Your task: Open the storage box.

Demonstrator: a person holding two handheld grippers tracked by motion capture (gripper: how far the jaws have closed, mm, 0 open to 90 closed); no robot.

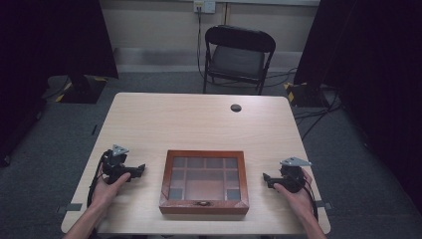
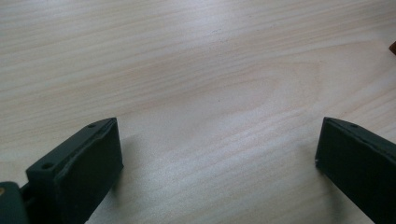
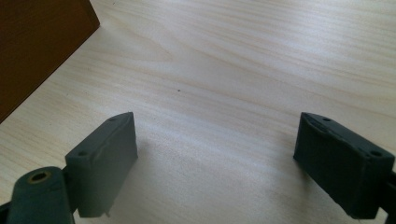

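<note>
Nothing seems begun: left gripper (image 1: 141, 170) at nine o'clock and right gripper (image 1: 266, 177) at three flank the closed wooden box (image 1: 204, 181), jaws wide, empty.

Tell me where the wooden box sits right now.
In the high view the box lies shut on the table, at the middle of its near edge, between the left tool and the right tool, touching neither.

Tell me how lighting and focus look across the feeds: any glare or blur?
High view: dim, soft, dark curtains; wooden box lid glass shows faint reflection. Left gripper view: bright sheen on table, left gripper jaws dark, slightly blurred. Right gripper view: similar sheen, right gripper casts soft shadows.
</note>
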